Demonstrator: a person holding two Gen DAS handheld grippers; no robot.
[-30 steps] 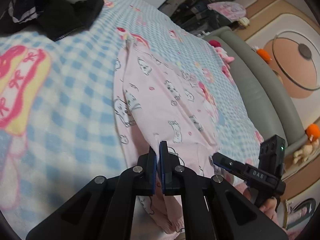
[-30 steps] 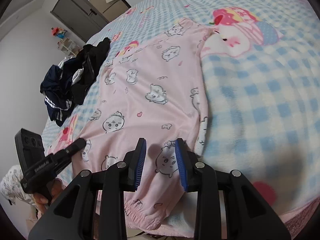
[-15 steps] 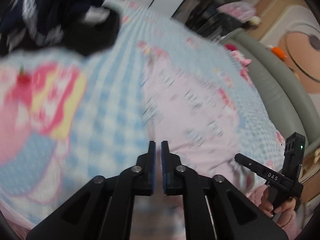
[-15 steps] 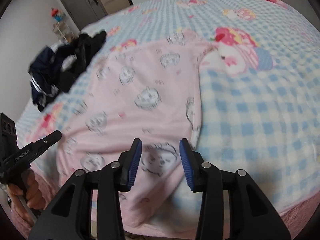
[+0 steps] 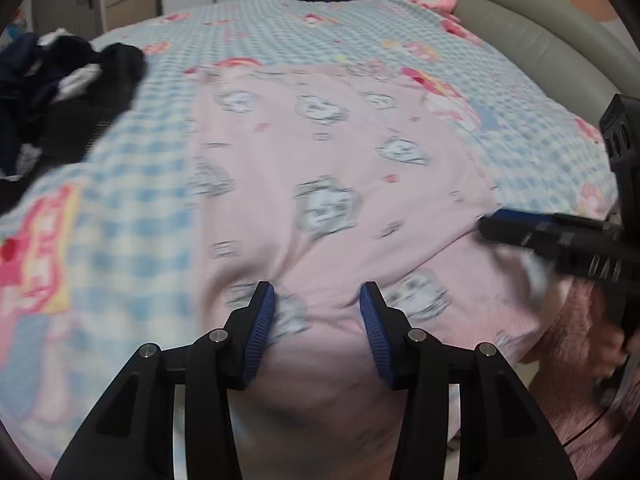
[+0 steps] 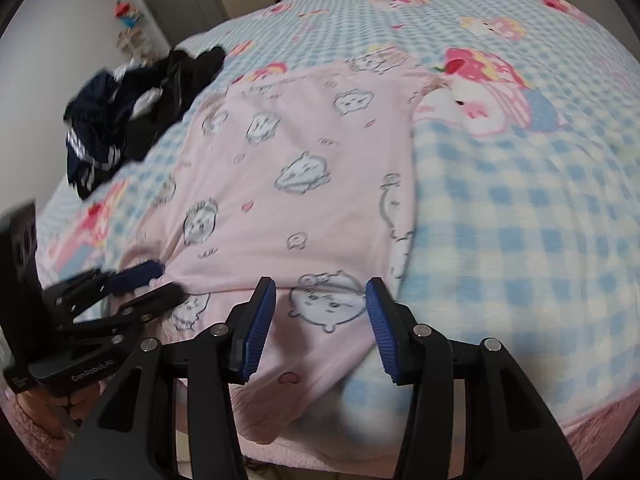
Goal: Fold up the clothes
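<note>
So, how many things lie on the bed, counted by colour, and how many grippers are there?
Pink garments: 1, the pink cartoon-print garment spread flat.
Dark clothes piles: 1, the heap of navy and black clothes; the number of pieces cannot be told.
Grippers: 2, the left gripper and the right gripper, both open.
Total: 4.
</note>
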